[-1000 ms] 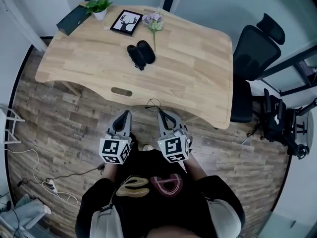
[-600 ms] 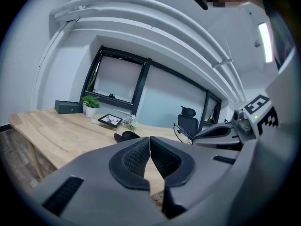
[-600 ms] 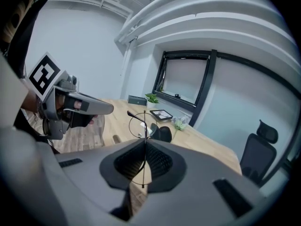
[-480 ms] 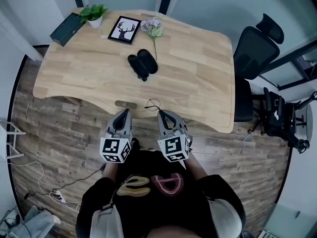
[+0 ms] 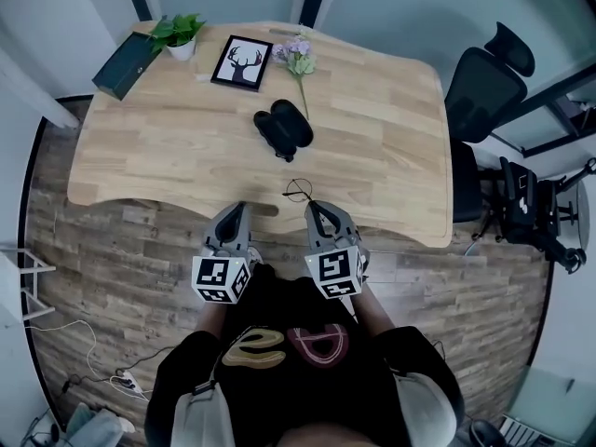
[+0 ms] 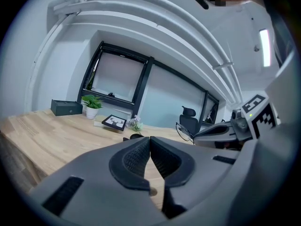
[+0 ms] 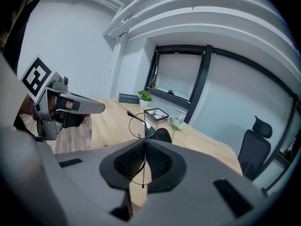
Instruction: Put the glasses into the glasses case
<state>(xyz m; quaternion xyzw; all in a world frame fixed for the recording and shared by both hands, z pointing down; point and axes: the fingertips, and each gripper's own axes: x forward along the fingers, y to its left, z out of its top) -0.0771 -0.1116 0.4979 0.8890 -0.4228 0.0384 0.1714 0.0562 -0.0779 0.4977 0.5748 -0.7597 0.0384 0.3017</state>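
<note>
A pair of thin wire-rimmed glasses (image 7: pixel 139 122) sticks out from my right gripper (image 7: pixel 144 144), whose pads are shut on the frame. From the head view the glasses (image 5: pixel 298 191) hang over the table's near edge, ahead of the right gripper (image 5: pixel 314 208). My left gripper (image 5: pixel 240 209) is beside it on the left, shut with nothing between the pads (image 6: pixel 141 155). The black glasses case (image 5: pixel 284 128) lies open in the middle of the wooden table (image 5: pixel 149 147), well beyond both grippers. In the right gripper view, the case (image 7: pixel 161 134) shows just behind the glasses.
A framed deer picture (image 5: pixel 241 61), a lilac flower stem (image 5: pixel 298 61), a small potted plant (image 5: pixel 177 33) and a dark box (image 5: pixel 123 61) stand along the table's far side. A black office chair (image 5: pixel 484 87) is at the right end. Cables lie on the wood floor (image 5: pixel 93 380).
Both grippers have moved forward towards the table; the right one now carries the glasses over its near edge. The table and case appear closer in the head view.
</note>
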